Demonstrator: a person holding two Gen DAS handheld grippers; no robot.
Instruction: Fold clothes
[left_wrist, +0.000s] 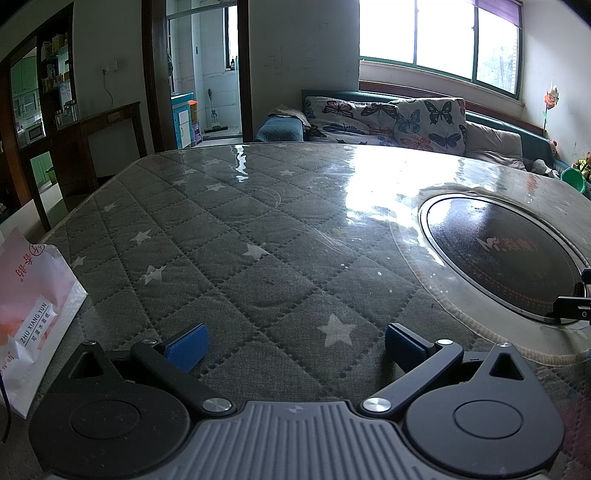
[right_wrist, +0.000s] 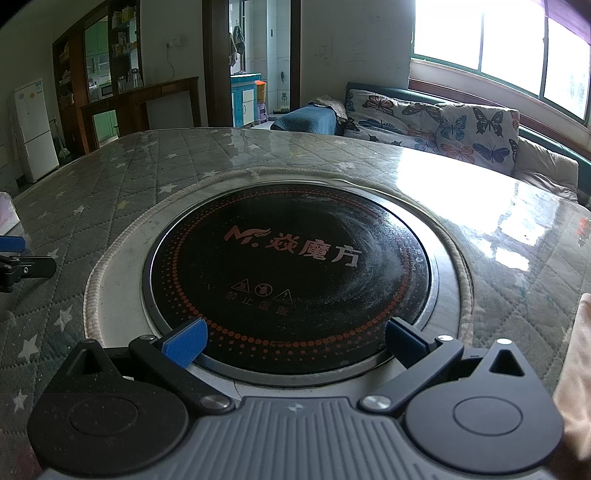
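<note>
My left gripper (left_wrist: 295, 345) is open, its blue pads spread wide over the grey quilted star-pattern table cover (left_wrist: 229, 258), with nothing between them. My right gripper (right_wrist: 295, 341) is also open and empty, hovering over the near rim of a round black induction cooktop (right_wrist: 291, 273) set into the table. A pale beige piece of fabric (right_wrist: 576, 369) shows at the right edge of the right wrist view; whether it is a garment I cannot tell. Each view catches a part of the other gripper at its edge: right gripper (left_wrist: 574, 308), left gripper (right_wrist: 14, 254).
A pink and white tissue pack (left_wrist: 33, 325) lies at the table's left edge. The cover is under glossy clear plastic with window glare (left_wrist: 369, 192). Beyond the far edge stand a butterfly-print sofa (left_wrist: 388, 118), a dark wooden cabinet (left_wrist: 92, 140) and a white fridge (right_wrist: 33, 129).
</note>
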